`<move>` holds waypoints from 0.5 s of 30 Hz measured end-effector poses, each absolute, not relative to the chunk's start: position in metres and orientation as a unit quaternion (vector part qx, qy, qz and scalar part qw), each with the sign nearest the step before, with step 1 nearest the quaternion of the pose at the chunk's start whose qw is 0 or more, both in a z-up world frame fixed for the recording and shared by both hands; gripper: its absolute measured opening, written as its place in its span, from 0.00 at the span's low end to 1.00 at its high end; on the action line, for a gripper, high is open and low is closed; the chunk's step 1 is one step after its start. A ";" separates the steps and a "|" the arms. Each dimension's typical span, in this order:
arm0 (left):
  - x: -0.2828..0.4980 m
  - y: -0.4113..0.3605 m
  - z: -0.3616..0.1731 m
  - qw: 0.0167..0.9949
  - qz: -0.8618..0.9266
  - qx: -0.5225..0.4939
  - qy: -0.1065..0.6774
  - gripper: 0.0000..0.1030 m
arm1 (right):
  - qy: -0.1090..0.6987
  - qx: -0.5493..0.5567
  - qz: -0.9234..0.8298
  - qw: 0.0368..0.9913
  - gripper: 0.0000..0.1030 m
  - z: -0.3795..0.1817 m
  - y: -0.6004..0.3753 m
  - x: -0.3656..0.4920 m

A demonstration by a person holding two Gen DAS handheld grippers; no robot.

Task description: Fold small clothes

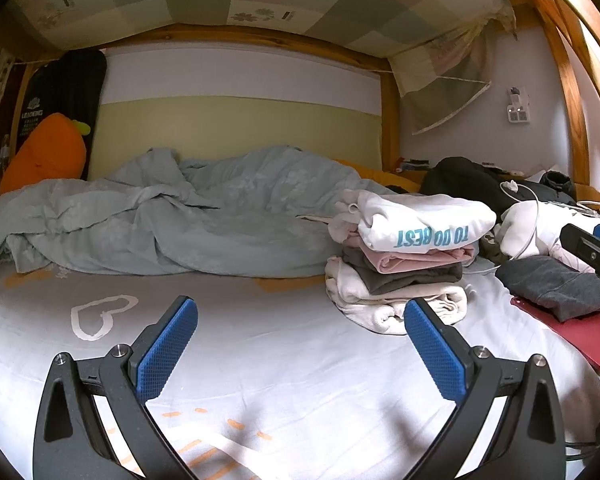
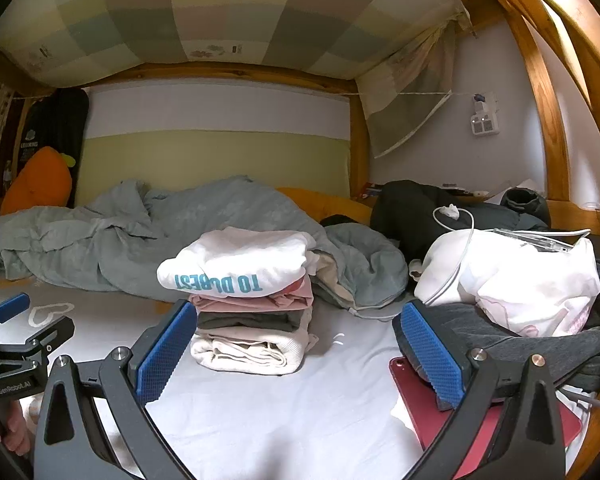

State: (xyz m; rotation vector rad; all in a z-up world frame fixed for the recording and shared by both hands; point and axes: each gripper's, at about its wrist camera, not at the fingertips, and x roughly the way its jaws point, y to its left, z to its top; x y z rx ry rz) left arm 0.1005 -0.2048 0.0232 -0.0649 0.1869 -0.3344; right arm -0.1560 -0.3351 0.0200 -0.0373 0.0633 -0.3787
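Observation:
A stack of folded clothes (image 1: pixel 404 264) stands on the white bed sheet (image 1: pixel 280 360), with a white top printed in teal letters uppermost; it also shows in the right wrist view (image 2: pixel 248 300). A dark grey garment (image 1: pixel 556 288) lies unfolded to the right on a red flat thing, also in the right wrist view (image 2: pixel 512 336). My left gripper (image 1: pixel 300 344) is open and empty above bare sheet, left of the stack. My right gripper (image 2: pixel 296 348) is open and empty, with the stack just beyond its left finger and the grey garment behind its right finger.
A rumpled pale blue duvet (image 1: pixel 172 216) runs along the back. An orange carrot plush (image 1: pixel 44 152) leans at the far left. A white bag with cables (image 2: pixel 520 276) and dark clothes (image 2: pixel 440 208) crowd the right. A red tablet-like slab (image 2: pixel 484 412) lies under the grey garment. Wooden bunk posts (image 2: pixel 552 120) stand right.

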 end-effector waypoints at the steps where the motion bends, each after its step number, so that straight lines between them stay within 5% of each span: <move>1: 0.100 -0.206 0.023 0.981 -0.166 -0.033 0.093 0.99 | 0.032 -0.019 -0.188 0.981 0.99 0.020 -0.335 -0.156; 15: 0.100 -0.208 0.023 0.980 -0.168 -0.029 0.098 0.99 | 0.037 -0.014 -0.183 0.982 0.99 0.018 -0.337 -0.154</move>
